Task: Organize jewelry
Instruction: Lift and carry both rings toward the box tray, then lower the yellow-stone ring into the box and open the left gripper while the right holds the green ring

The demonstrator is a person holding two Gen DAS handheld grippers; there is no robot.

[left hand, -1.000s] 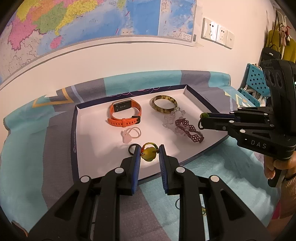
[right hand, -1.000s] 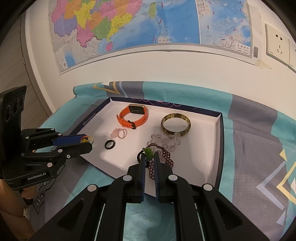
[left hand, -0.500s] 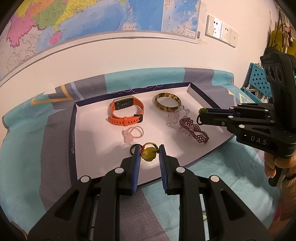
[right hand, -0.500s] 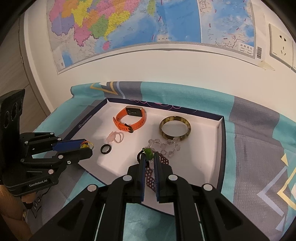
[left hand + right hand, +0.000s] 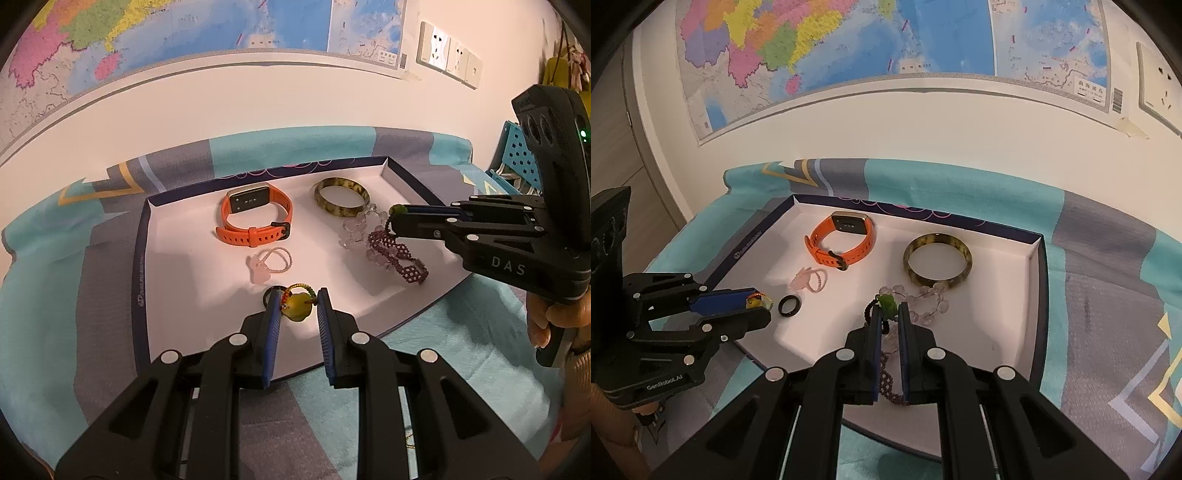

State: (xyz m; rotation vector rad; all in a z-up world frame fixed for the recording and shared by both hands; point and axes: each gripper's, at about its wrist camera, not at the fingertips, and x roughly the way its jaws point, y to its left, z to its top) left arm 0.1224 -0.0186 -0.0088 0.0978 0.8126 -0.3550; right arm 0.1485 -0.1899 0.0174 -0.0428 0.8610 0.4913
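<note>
The shallow white cardboard tray (image 5: 1015, 295) on the table holds the stiff orange watch (image 5: 846, 240). Over its near edge, the left hand-held gripper (image 5: 297, 308) pinches a light yellow bead charm (image 5: 297, 309); the right hand-held gripper (image 5: 887, 314) clamps a small green bead pendant (image 5: 887, 303), best held by its hard, likely slippery bead.

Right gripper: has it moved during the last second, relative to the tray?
Yes. The right gripper, shut on a green charm, has advanced deeper over the tray, nearer the mottled bangle. The left gripper holds a yellow charm.
</note>
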